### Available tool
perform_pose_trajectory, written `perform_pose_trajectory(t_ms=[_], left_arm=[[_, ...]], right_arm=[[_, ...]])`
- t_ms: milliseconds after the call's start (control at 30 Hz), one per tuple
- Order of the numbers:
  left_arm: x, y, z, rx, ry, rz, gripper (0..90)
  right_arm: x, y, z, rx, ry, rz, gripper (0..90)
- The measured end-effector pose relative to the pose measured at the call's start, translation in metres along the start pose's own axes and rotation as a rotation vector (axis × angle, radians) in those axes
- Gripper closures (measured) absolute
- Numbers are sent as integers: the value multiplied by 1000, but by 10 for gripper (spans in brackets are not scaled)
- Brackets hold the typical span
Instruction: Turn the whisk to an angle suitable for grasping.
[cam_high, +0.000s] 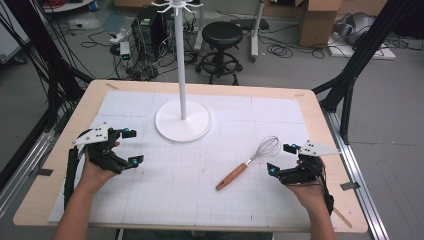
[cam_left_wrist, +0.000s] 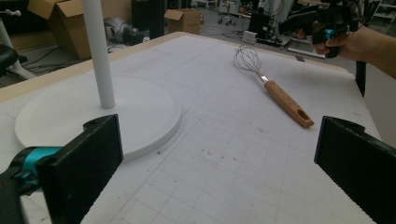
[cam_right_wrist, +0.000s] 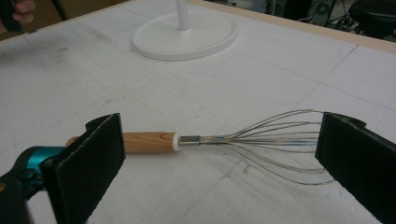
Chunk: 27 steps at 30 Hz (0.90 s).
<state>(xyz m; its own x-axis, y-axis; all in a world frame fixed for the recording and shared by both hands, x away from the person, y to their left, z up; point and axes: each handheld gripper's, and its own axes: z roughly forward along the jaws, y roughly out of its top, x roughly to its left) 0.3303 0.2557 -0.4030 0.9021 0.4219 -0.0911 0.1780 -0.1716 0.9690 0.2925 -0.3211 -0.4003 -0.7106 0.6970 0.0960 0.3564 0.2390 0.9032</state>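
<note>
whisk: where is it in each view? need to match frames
High view: whisk lies right of centre, wire head toward the right gripper.
Left gripper view: whisk upper right of centre, handle pointing toward the camera.
Right gripper view: whisk lies across the middle, between the open jaws.
Shared landmark: the white stand base.

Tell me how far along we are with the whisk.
Nothing looks done yet: the whisk lies flat on the table, apart from the white stand. In hand: the right gripper sits open beside the wire end, not gripping. The left gripper is open. Grasping and lifting remain.
</note>
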Motion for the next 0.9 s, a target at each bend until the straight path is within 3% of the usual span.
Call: perform_pose_trajectory(t_ms=[133, 467, 900], left_arm=[[-1, -1, 4, 19, -1, 2, 17], [-4, 0, 5, 13, -3, -4, 17], [-4, -1, 7, 22, 6, -12, 17]], right_arm=[[-3, -1, -4, -4, -12, 4, 6], [-3, -2, -9, -9, -23, 13, 7], [-3, -3, -6, 7, -17, 2, 7]])
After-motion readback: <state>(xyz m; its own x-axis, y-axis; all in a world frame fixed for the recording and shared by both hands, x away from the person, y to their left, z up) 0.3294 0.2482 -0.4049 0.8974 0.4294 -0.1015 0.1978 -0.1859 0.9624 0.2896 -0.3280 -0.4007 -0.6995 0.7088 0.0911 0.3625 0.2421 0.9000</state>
